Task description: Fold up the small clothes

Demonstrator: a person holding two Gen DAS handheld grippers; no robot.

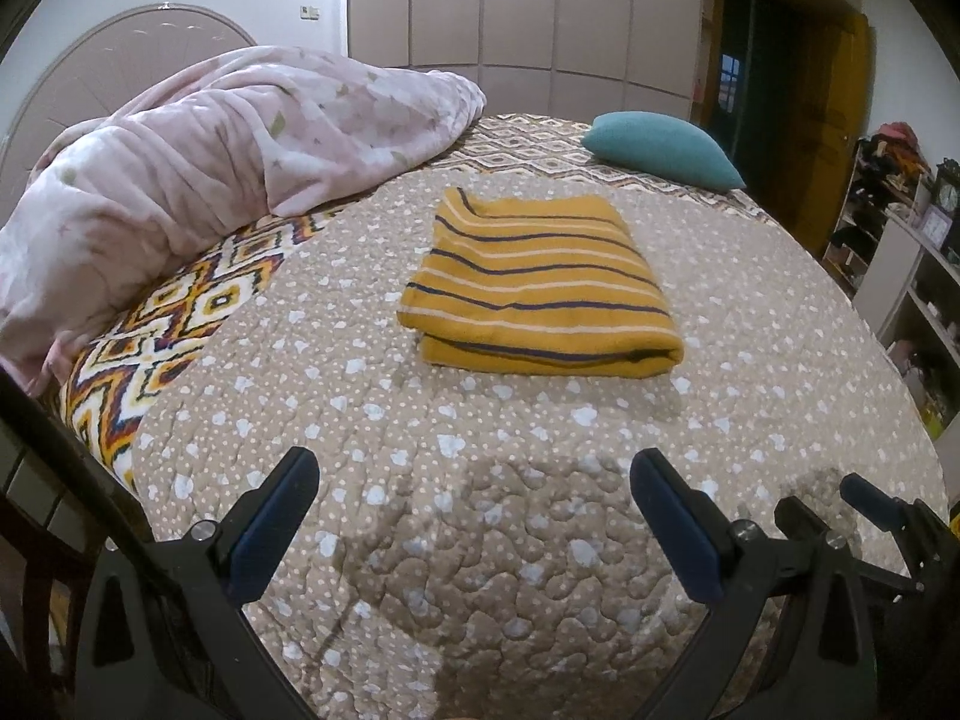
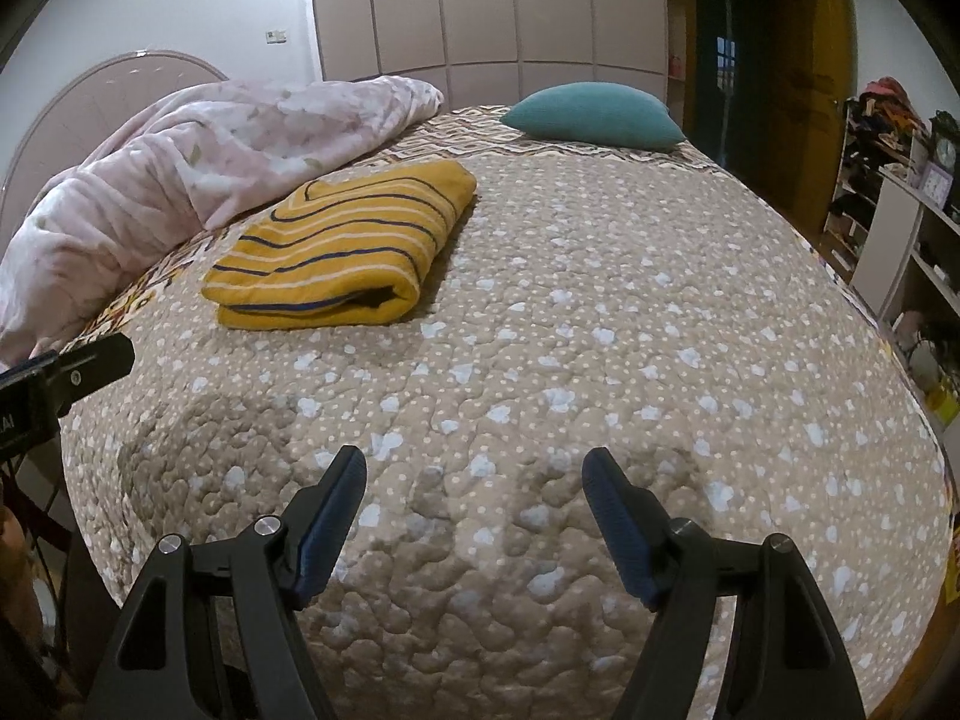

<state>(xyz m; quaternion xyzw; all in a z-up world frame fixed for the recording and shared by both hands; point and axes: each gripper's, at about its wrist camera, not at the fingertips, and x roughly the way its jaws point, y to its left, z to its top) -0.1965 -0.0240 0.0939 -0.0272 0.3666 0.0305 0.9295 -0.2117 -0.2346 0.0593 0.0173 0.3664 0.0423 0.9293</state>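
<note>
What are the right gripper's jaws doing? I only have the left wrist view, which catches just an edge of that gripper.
Observer: The right gripper has its jaws open, with nothing between them, above the quilt.
Operator: Is the folded striped top near them?
Observer: No. In the right wrist view it lies ahead and to the left, apart from the jaws.
Operator: And its right side?
Observer: A rounded fold that gapes slightly at the near corner.

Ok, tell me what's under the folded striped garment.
The garment lies on the dotted quilt, folded into layers, its fold facing the cameras. Only quilt shows around it. The patch beneath it and the inside of the fold are covered, so nothing there can be seen.
</note>
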